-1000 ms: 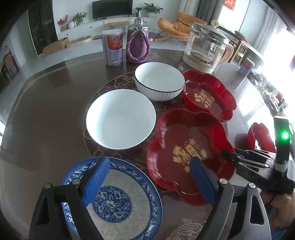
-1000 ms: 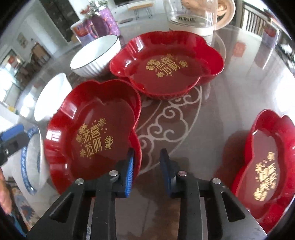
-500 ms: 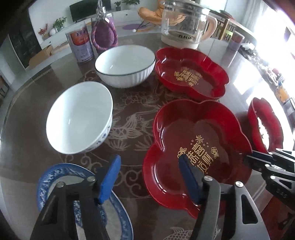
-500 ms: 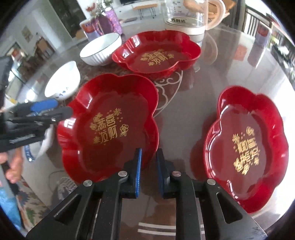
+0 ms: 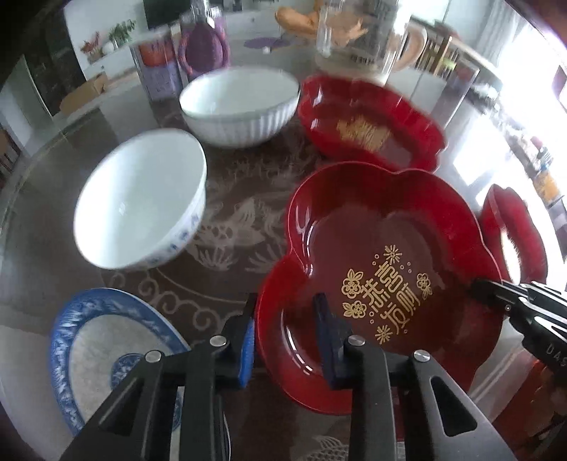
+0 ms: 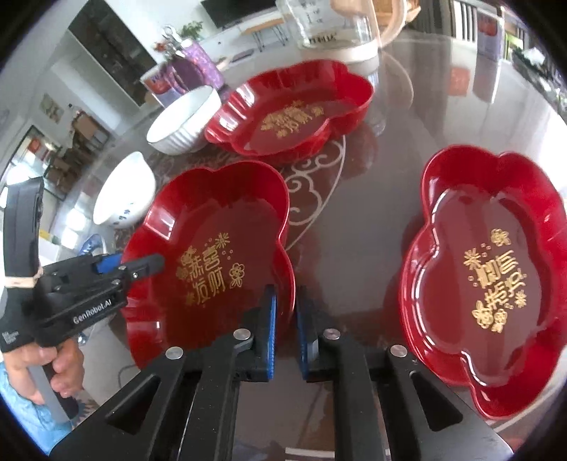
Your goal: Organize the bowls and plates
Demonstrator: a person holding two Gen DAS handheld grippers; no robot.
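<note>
A home's living and dining room: a glossy, patterned dining table [image 6: 407, 117] set with dishes and a glass kettle [image 6: 336, 25], with a wall-mounted television [image 6: 237, 10], potted plants [image 5: 122, 30] and an orange armchair [image 5: 301, 17] behind.

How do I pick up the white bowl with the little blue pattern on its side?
Take the white bowl with the blue pattern by its thin rim, coming down from above with one finger inside and one outside. It stands upright with its mouth open, and it looks too wide to squeeze around the whole body. The near, right part of the rim is probably easiest, because the ribbed white bowl sits behind it.
</note>
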